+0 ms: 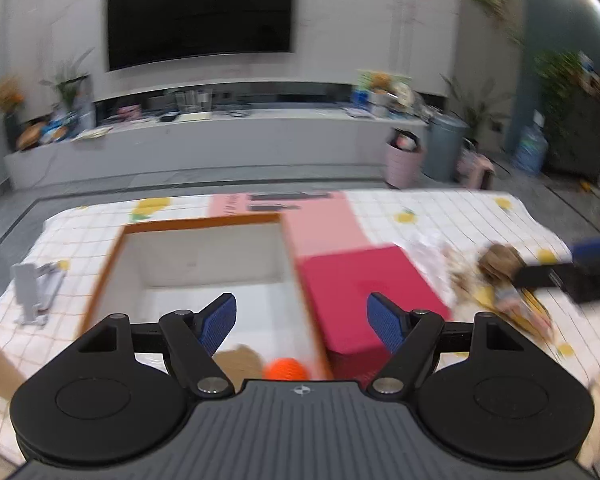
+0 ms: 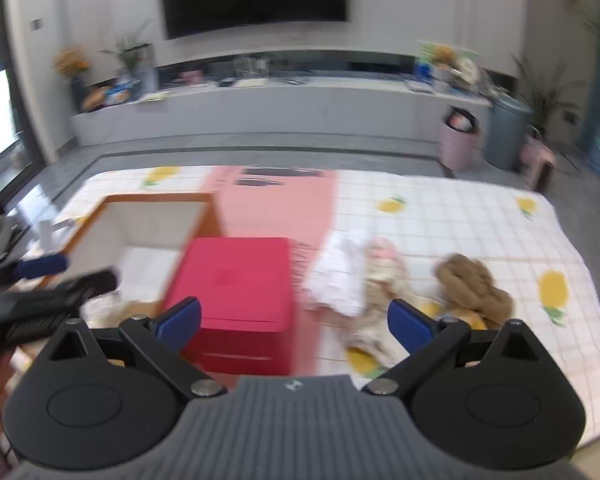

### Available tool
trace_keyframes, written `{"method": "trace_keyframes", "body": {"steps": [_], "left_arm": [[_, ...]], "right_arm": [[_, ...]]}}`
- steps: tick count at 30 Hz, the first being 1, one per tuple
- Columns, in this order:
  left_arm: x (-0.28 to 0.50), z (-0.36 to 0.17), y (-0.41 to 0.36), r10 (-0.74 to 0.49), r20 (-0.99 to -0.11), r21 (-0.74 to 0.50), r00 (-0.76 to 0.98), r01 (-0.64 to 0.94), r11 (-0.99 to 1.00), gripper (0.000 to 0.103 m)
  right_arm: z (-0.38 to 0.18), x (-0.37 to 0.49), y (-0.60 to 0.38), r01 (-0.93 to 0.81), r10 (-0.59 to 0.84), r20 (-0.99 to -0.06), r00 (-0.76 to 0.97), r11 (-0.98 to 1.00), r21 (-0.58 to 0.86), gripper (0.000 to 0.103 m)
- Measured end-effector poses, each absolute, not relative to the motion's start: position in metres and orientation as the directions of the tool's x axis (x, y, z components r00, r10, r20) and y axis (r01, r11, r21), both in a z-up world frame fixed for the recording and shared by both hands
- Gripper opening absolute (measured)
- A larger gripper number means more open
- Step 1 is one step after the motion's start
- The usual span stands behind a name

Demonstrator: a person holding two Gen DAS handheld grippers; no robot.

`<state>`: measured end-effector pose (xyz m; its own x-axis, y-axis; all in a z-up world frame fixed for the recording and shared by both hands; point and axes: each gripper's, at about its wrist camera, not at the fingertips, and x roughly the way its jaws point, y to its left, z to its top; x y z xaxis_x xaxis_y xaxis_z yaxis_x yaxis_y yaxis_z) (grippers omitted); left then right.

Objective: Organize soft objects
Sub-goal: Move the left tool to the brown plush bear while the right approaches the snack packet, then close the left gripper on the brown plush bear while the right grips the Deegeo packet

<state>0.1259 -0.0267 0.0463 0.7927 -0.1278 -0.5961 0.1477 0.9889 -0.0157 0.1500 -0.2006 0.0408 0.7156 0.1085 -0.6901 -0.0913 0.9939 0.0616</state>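
Both grippers, left [image 1: 301, 322] and right [image 2: 294, 320], have their fingers apart and empty, so a pick seems next: the right one must close on the soft toys [image 2: 384, 280] at centre right, beside the box [image 2: 148, 236].

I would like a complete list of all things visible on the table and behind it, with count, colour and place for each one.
Open cardboard box: one, orange rim, white inside, table left.
Orange ball: one, inside that box, near corner.
Red box: one, right of the open box.
Pink flat box: one, behind the red box.
Soft toys and cloths: several, white, beige, brown, table right; blurred.
Checked tablecloth: one, white with yellow fruit.
Television: one, black, wall.
Bins: two, pink and grey, floor right.
Left gripper: open, over the open box.
Right gripper: open, empty.
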Motion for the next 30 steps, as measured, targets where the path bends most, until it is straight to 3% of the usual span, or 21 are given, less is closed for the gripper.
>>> {"method": "trace_keyframes", "body": {"steps": [8, 13, 22, 26, 28, 30], "left_arm": [[0.126, 0.014, -0.087, -0.225, -0.649, -0.051, 0.727, 0.254, 0.966, 0.088], [0.143, -0.005, -0.119, -0.260, -0.707, -0.109, 0.658, 0.261, 0.959, 0.088], [0.156, -0.036, -0.164, -0.254, -0.759, -0.134, 0.600, 0.238, 0.962, 0.087], [0.155, -0.046, -0.178, -0.242, -0.776, -0.123, 0.583, 0.237, 0.964, 0.087], [0.154, -0.049, -0.183, -0.231, -0.782, -0.109, 0.579, 0.238, 0.965, 0.087], [0.155, -0.050, -0.187, -0.217, -0.788, -0.091, 0.576, 0.240, 0.966, 0.087]], "right_arm": [[-0.021, 0.177, -0.287, -0.002, -0.003, -0.694, 0.720, 1.000, -0.006, 0.099], [-0.080, 0.195, -0.336, 0.061, 0.010, -0.773, 0.634, 0.996, 0.063, 0.099], [-0.121, 0.231, -0.345, 0.113, -0.033, -0.805, 0.592, 0.993, 0.043, 0.099], [-0.126, 0.239, -0.336, 0.077, -0.074, -0.798, 0.598, 0.996, -0.035, 0.093], [-0.129, 0.241, -0.337, 0.084, -0.097, -0.798, 0.594, 0.995, -0.058, 0.082], [-0.130, 0.241, -0.342, 0.097, -0.111, -0.806, 0.582, 0.993, -0.067, 0.078]]}}
